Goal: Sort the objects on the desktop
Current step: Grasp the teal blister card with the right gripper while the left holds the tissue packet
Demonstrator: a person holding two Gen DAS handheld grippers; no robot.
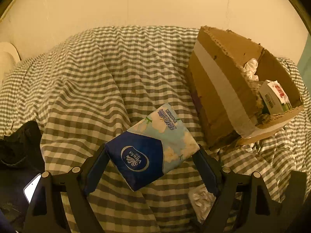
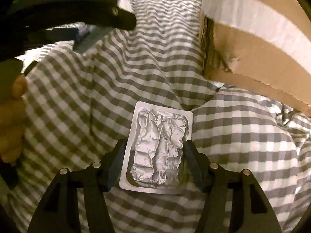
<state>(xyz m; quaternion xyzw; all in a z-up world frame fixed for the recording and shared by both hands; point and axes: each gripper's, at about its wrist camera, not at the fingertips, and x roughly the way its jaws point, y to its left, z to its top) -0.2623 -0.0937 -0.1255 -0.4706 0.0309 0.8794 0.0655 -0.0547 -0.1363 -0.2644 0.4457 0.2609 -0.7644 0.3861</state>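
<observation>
A blue and white Vinda tissue pack point(image 1: 153, 147) sits tilted between the fingers of my left gripper point(image 1: 151, 151), above the checked cloth point(image 1: 97, 81). Both pads touch its sides, so the gripper is shut on it. My right gripper point(image 2: 153, 151) is shut on a silver foil blister pack point(image 2: 159, 147), with one finger on each long edge, just above the cloth. A brown cardboard box point(image 1: 223, 89) with a white tape band stands to the right. It holds a crumpled white tissue point(image 1: 250, 68) and a small carton point(image 1: 274, 97). In the right wrist view the box point(image 2: 252, 48) fills the upper right.
A phone point(image 1: 32, 188) and a dark bundle point(image 1: 19, 145) lie at the left edge. A crumpled silvery item point(image 1: 202, 200) lies on the cloth under the left gripper's right finger. In the right wrist view, a hand point(image 2: 13, 120) and a black tool frame point(image 2: 77, 9) fill the left side.
</observation>
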